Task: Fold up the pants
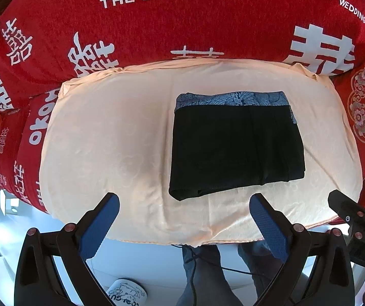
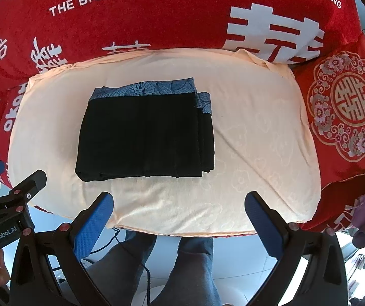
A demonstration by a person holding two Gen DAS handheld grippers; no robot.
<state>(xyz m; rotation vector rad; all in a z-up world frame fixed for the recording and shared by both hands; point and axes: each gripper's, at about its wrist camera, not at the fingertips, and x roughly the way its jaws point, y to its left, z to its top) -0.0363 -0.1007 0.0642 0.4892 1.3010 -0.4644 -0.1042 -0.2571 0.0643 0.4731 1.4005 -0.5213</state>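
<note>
Pants [image 1: 236, 145], black with a blue patterned waistband, lie folded into a neat rectangle on the cream cloth [image 1: 106, 140]; the left gripper [image 1: 183, 205] hangs near them, jaws released, empty. From the right wrist, the pants [image 2: 144, 135] sit left of the cloth's [image 2: 259, 148] centre; the right gripper [image 2: 178, 202] is likewise spread, holding nothing.

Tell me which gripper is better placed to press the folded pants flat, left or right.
Probably the right gripper: the black pants lie just ahead of its open fingers, slightly left. From the left gripper, also open, the pants sit off to the right.
</note>
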